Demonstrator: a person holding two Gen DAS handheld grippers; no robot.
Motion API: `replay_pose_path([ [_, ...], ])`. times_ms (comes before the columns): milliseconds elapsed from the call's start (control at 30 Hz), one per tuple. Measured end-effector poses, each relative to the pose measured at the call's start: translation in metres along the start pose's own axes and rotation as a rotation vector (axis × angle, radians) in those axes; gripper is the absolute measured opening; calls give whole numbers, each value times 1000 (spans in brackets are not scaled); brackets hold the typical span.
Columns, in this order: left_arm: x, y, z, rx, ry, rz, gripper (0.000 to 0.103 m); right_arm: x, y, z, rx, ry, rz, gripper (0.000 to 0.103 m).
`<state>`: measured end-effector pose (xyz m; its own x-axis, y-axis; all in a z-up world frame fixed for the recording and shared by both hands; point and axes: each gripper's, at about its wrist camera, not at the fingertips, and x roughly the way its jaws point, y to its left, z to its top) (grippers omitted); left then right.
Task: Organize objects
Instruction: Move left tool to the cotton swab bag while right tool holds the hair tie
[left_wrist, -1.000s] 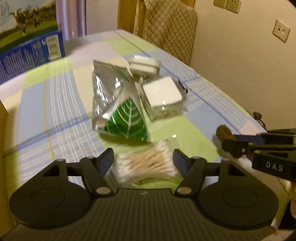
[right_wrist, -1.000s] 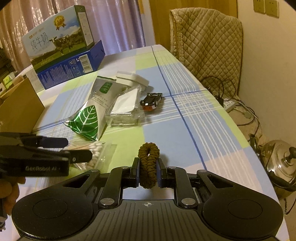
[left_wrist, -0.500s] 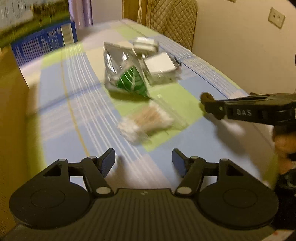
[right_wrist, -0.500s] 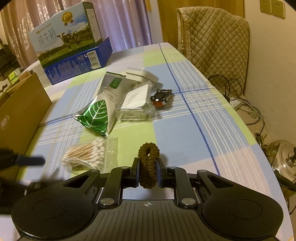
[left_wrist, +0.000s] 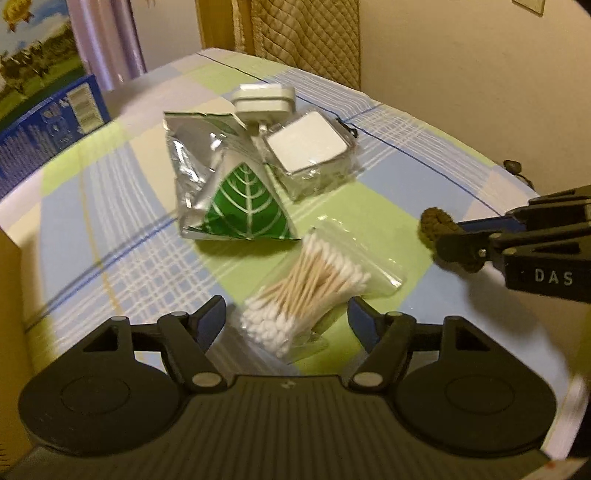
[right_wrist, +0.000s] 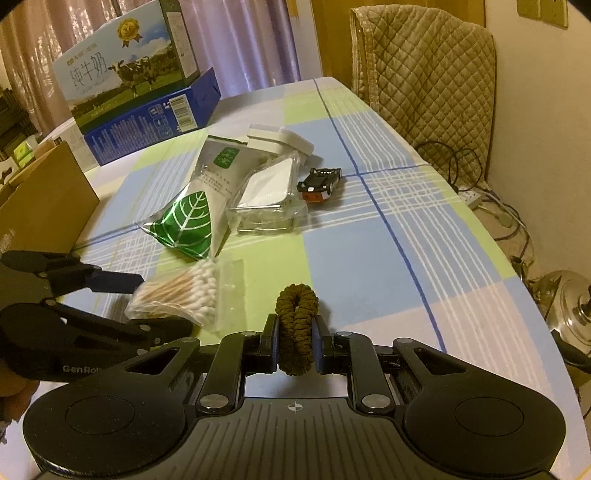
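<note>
A: While the left gripper (left_wrist: 286, 314) stands wide with nothing between its fingers, it now has the bag of cotton swabs (left_wrist: 314, 291) right in front of it. Half a second ago it was pulled back over bare cloth, with the bag well ahead of its tips. A second ago it was about as close as now.

B: So it backed away and came in again. Touching?

A: Cannot tell. From the right wrist view the left fingers lie one on each side of the near end of the bag, close, but contact is not clear. The left view is slightly blurred.

B: Right gripper (right_wrist: 295, 338)?

A: Narrow, clamped on the brown hair tie (right_wrist: 297, 328), which stands upright between the pads. Same hold in all three moments; it hangs above the checked tablecloth (right_wrist: 369, 258), to the right of the swabs.

B: The rest of the pile?

A: Green leaf pouch (left_wrist: 236, 195), clear box with the white card (left_wrist: 310, 155), white block (left_wrist: 264, 101) and toy car (right_wrist: 320, 182) sit farther up the table, unmoved. A cardboard box (right_wrist: 44, 199) stands at the left edge.

B: Meaning for the task?

A: My reading: the swabs are the left side's next pick. The thin slack plastic may slip or crumple if pinched at its edge.
</note>
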<state>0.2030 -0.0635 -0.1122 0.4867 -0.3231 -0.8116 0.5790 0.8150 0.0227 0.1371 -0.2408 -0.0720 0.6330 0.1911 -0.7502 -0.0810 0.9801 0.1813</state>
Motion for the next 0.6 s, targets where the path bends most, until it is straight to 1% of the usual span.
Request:
replay_pose_path([
  [67,-2,-2,-2,-6,-3,-12,55,0,1,0,-1,1,4,14],
  [100,-4,-2,-4,-19,-1,-23,46,1,1,0,-3,2,8,14],
  [133,-6,-3,-5,-30,3,-23,43,1,2,0,-5,4,11,14],
  [233,-18,-7,-16,-76,18,-2,39,0,5,-2,-15,8,21,14],
  [367,-40,-15,-40,-152,46,36,39,-1,8,-3,-25,8,30,14],
  [467,-57,-20,-58,-188,56,26,40,-2,10,-4,-29,4,36,15],
  [500,-63,-21,-63,-186,55,23,43,-3,11,-4,-31,2,37,15],
  [533,-67,-22,-66,-177,53,22,50,-4,12,-4,-33,-1,38,15],
  [600,-77,-22,-71,-141,19,31,55,-5,13,-4,-37,-4,38,15],
])
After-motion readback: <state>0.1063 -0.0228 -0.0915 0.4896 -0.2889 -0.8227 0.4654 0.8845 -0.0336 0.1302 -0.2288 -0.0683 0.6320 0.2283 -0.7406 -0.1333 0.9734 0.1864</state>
